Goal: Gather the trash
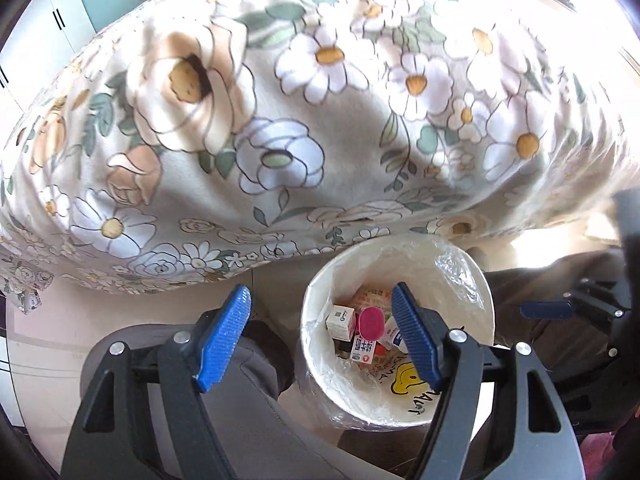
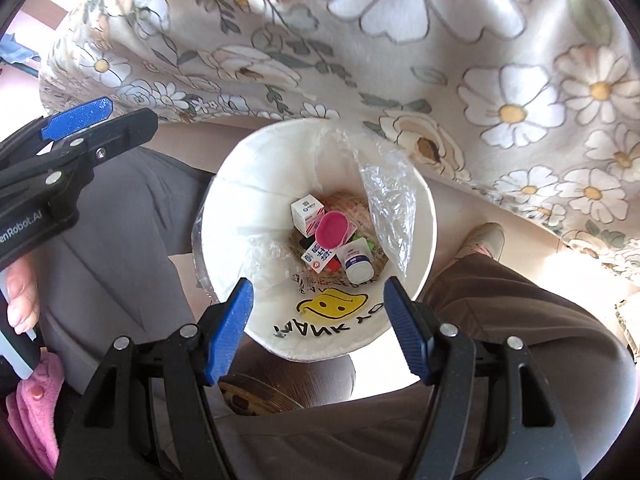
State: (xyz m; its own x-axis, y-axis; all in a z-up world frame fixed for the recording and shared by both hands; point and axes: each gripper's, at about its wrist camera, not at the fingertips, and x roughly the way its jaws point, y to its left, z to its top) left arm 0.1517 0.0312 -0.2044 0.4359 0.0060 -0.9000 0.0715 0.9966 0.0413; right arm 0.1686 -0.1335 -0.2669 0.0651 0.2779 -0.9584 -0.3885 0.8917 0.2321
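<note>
Both jaws of my left gripper [image 1: 322, 336] stand wide apart with nothing between the blue pads; past them I look down on the white bin [image 1: 486, 304], lined with clear plastic, beside the flowered bedspread [image 1: 280, 100]. Trash lies at its bottom: a pink lid [image 1: 370, 322] among small white boxes [image 1: 341, 321].

From my right gripper [image 2: 318, 328], equally open and empty, the bin [image 2: 224, 220] sits straight below, holding the pink lid [image 2: 331, 229] and a white bottle [image 2: 356, 262].

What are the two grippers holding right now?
Nothing. The left gripper and the right gripper both stand open and empty above the white bin. The trash, like the pink lid, already lies inside it.
</note>
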